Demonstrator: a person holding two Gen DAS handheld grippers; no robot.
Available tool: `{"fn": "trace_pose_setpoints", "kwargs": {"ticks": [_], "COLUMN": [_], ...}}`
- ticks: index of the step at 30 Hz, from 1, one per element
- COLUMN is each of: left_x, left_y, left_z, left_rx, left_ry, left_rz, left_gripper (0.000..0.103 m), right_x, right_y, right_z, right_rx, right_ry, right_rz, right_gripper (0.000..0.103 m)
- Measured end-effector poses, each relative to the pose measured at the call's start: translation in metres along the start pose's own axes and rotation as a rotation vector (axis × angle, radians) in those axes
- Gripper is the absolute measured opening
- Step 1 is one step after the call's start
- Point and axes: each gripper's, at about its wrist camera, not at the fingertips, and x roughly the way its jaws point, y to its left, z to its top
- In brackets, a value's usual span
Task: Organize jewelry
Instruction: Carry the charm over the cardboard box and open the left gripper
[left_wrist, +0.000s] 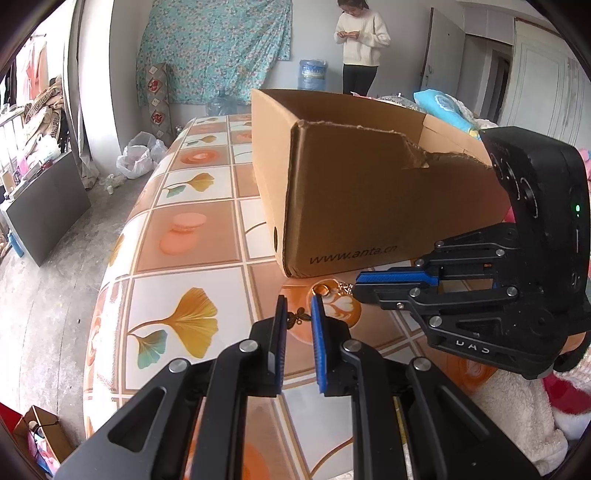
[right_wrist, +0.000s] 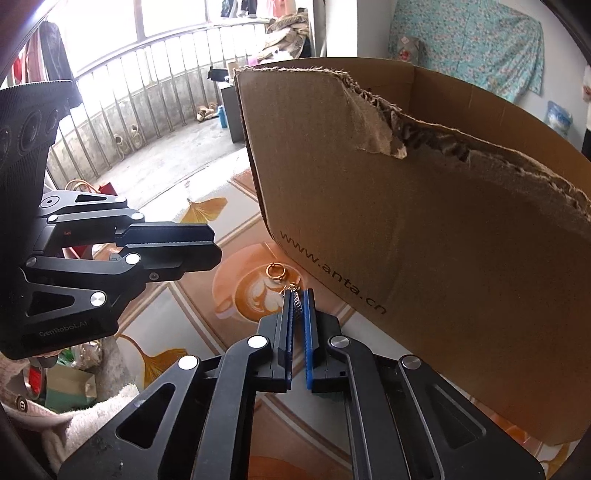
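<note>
A small gold ring (right_wrist: 275, 271) lies on the patterned tablecloth (right_wrist: 192, 317) just in front of the brown cardboard box (right_wrist: 443, 258). My right gripper (right_wrist: 297, 294) is shut on a silvery chain (right_wrist: 297, 305), which shows between the blue pads with a small gold end at the tips. In the left wrist view the ring (left_wrist: 323, 288) and a bit of chain (left_wrist: 345, 287) lie beside the right gripper (left_wrist: 356, 287) at the box's (left_wrist: 351, 203) near corner. My left gripper (left_wrist: 298, 300) hovers just short of the ring, its jaws a narrow gap apart with nothing between them. From the right wrist, the left gripper (right_wrist: 218, 248) comes in from the left.
The box has a torn front wall and an open top. A person in a white sweater (left_wrist: 360, 37) stands at the far wall by a water jug (left_wrist: 312, 74). Plastic bags (left_wrist: 136, 155) lie on the floor to the left. A fluffy white cloth (left_wrist: 517, 406) lies at the table's near right.
</note>
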Motion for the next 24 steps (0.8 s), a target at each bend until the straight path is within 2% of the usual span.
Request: {"fn": "trace_pose_setpoints", "kwargs": {"ticks": [13, 19, 24], "left_x": [-0.024, -0.068, -0.087], "left_y": [-0.005, -0.020, -0.039], "left_z": [0.005, 0.032, 0.074], "left_rx": [0.001, 0.015, 0.068], "left_ry": [-0.055, -0.175, -0.259], "left_rz": [0.005, -0.076, -0.121], "left_gripper": [0.012, 0.012, 0.012], "right_x": [-0.048, -0.096, -0.138], "right_y": [0.006, 0.006, -0.012], "right_z": [-0.005, 0.004, 0.013], "right_rx": [0.023, 0.063, 0.125], "right_ry": [-0.083, -0.209, -0.331], "right_rz": [0.008, 0.015, -0.002], "right_gripper": [0.000, 0.000, 0.000]}}
